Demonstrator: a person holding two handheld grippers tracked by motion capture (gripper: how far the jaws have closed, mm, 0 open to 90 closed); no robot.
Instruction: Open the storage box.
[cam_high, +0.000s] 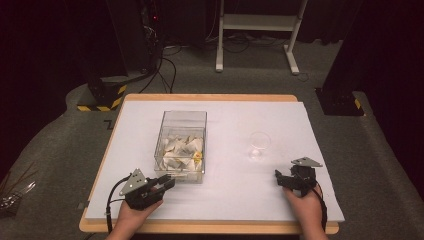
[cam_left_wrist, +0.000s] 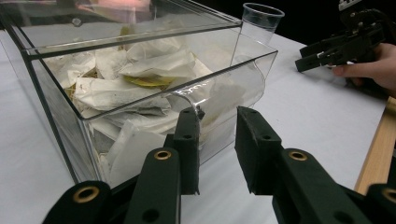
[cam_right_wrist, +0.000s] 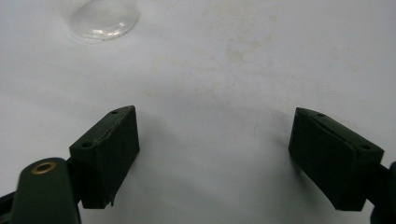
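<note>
A clear plastic box (cam_high: 183, 116) stands left of the table's middle, holding several white paper sachets (cam_high: 182, 150). My left gripper (cam_high: 169, 182) lies at the box's near corner, pointing toward it. In the left gripper view its jaws (cam_left_wrist: 217, 114) stand apart with nothing between them, and the left jaw's tip is right at the rounded corner of the box (cam_left_wrist: 140, 106). A clear plastic cup (cam_high: 259, 145) stands upright to the right. Just short of it, my right gripper (cam_high: 283, 175) rests low over the table. Its jaws (cam_right_wrist: 212, 114) are wide open over bare white surface, with the cup (cam_right_wrist: 102, 18) beyond them.
The white sheet (cam_high: 225, 200) covers a wooden table with its edge (cam_left_wrist: 376, 154) close on the left gripper's right. The other hand's gripper (cam_left_wrist: 322, 53) and the cup (cam_left_wrist: 261, 21) show behind the box. Dark stands and cables sit on the floor beyond the table.
</note>
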